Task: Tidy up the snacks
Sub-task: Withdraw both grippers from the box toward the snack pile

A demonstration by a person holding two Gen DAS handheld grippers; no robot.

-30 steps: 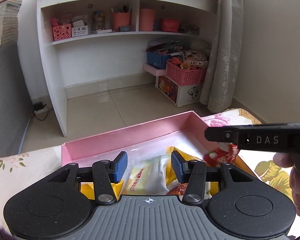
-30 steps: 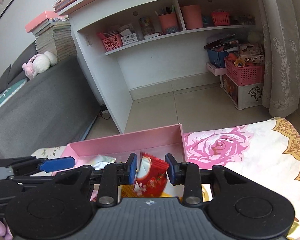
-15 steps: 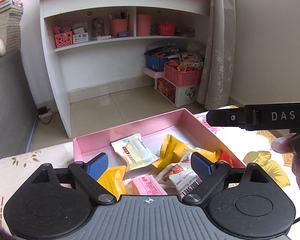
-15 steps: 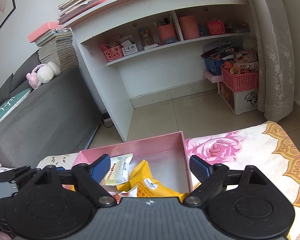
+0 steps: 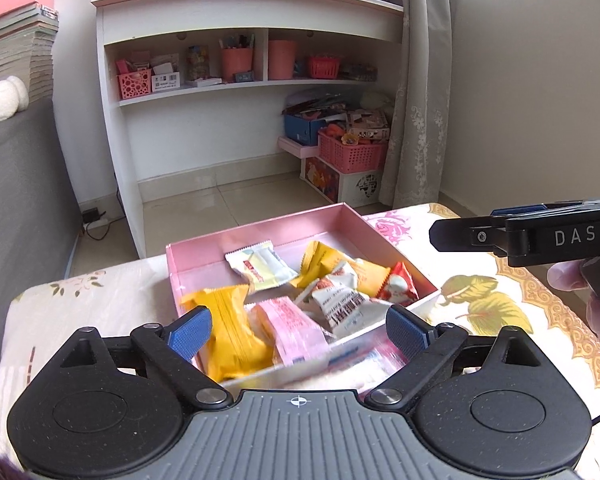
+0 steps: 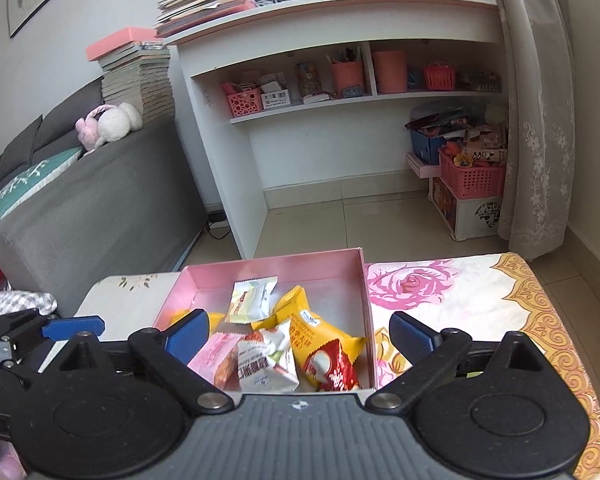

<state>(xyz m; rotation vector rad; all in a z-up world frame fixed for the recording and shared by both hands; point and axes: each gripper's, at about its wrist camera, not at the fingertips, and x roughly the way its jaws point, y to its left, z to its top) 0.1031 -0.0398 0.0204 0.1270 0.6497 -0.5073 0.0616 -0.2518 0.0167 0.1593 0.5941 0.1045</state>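
Observation:
A pink box [image 5: 260, 236] sits on the floral tablecloth [image 5: 480, 300] and holds several wrapped snacks: a yellow packet [image 5: 232, 332], a pink one [image 5: 292, 328], a white-and-red one [image 5: 340, 308] and a red one [image 5: 398, 286]. My left gripper [image 5: 298, 330] hovers over the box's near edge. Its jaws are opening wide and the pads touch no packet. My right gripper [image 6: 300, 334] hangs above the same box [image 6: 268, 276], its jaws also opening, with the red packet [image 6: 332, 368] lying loose below. Each gripper shows at the edge of the other's view.
Beyond the table edge lies tiled floor, then a white shelf unit [image 5: 240, 88] with small baskets and cups. A grey sofa [image 6: 80, 208] stands left. Pink baskets and boxes [image 5: 348, 156] are stacked by a lace curtain [image 5: 416, 120]. A hand [image 5: 596, 300] holds the right gripper.
Both grippers opened and drew back and up from the box. The right one let go of the red packet, which now lies in the box. More packets show.

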